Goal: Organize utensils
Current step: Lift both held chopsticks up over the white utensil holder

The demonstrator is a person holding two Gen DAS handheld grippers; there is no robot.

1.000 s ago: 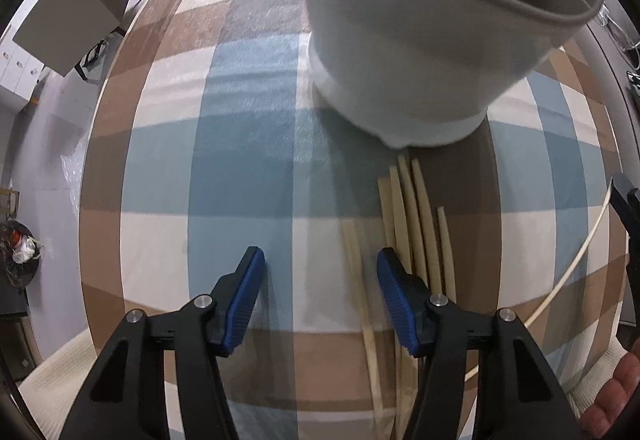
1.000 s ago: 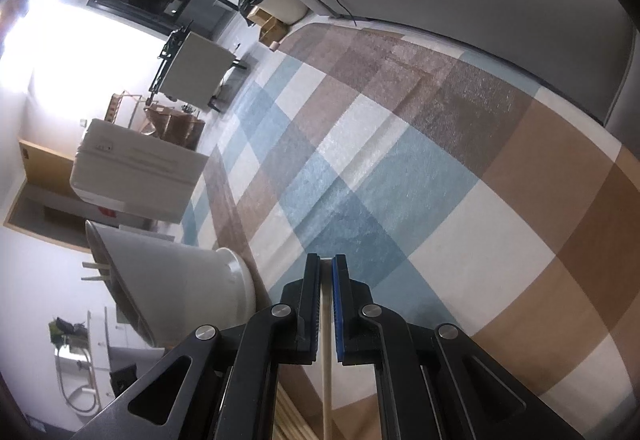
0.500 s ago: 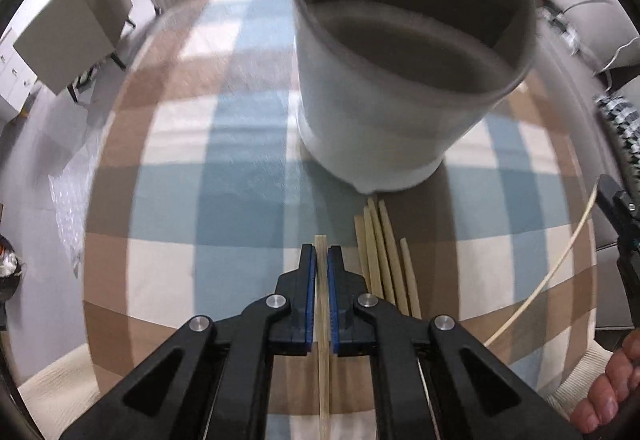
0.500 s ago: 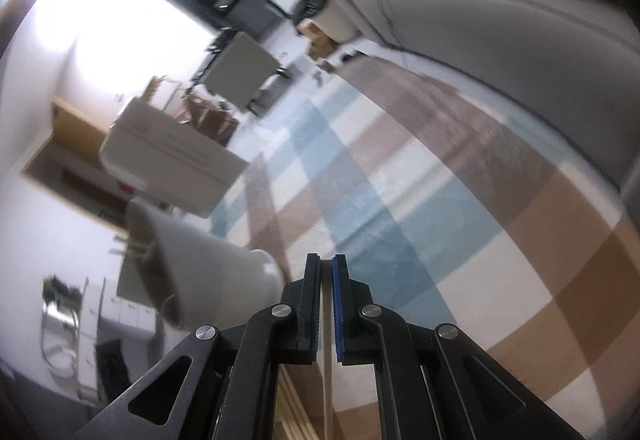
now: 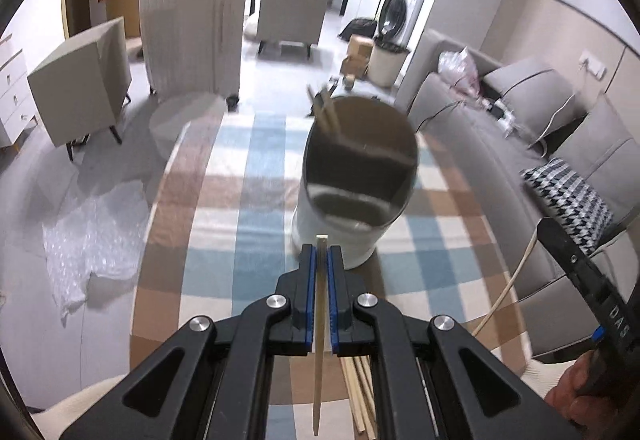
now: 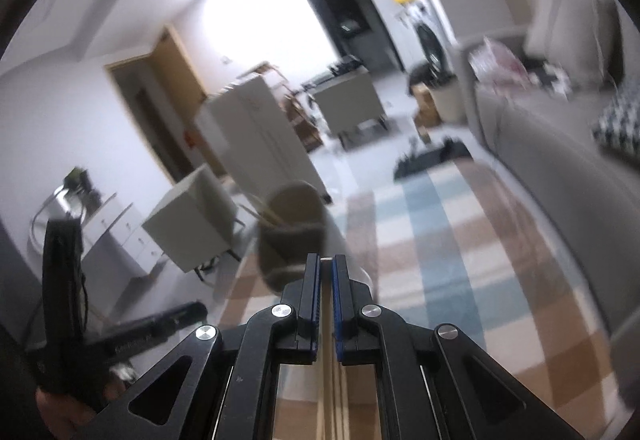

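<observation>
Each gripper [image 5: 319,264] [image 6: 327,276] pinches a chopstick [image 5: 320,320] over plaid tablecloth [image 5: 224,232] beside a grey sofa [image 5: 500,144].

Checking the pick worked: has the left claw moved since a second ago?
Yes. The left claw, shut on a chopstick, has risen off the checked tablecloth and tilted up; the white holder looks smaller and farther.

The right gripper [image 6: 327,272] is clamped on a pale wooden chopstick [image 6: 327,360] that runs back between its blue pads [image 6: 339,304]. Just beyond its tips a white holder [image 6: 292,236] stands near the left edge of the checked tablecloth [image 6: 440,280], with sticks leaning out of its mouth. At lower left the left gripper [image 6: 64,304] shows, blurred, with a hand [image 6: 68,416] under it.
</observation>
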